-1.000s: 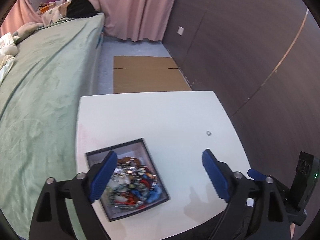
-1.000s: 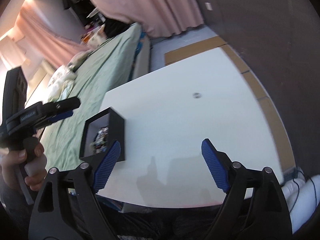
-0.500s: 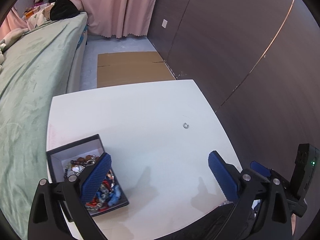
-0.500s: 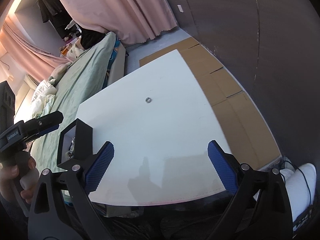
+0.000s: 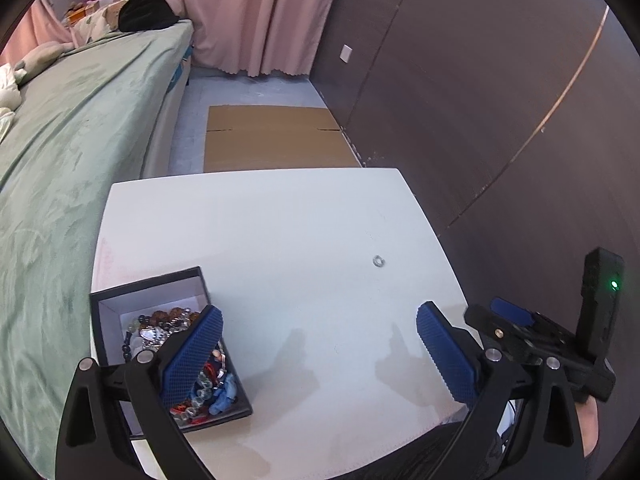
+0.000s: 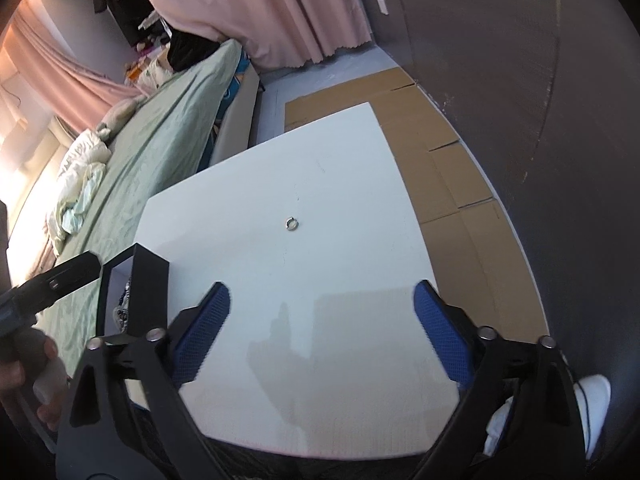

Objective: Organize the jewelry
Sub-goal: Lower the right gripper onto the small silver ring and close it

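A smooth white table (image 5: 260,240) with rounded corners stands between a bed with a soft green velvet cover (image 5: 60,140) and a dark wood-grain wall (image 5: 460,100). On the table's left part sits a small square black box (image 5: 152,284) with white inner walls, open at the top; it is filled with a mixed heap of jewelry (image 5: 176,344): round glossy beads, silver chain and blue and red pieces. A small silver ring (image 5: 378,261) lies alone on the bare table, well apart from the box. The left gripper (image 5: 316,352) has its blue, finely ribbed pads spread wide, with nothing between them; its left pad is over the box. The right gripper (image 6: 320,332) is also wide but its jaws are closing, above the empty table surface, and the ring (image 6: 293,223) is ahead of it. Flat brown cardboard (image 5: 276,136) covers the floor behind the table, before a pink curtain with soft folds (image 5: 256,16).
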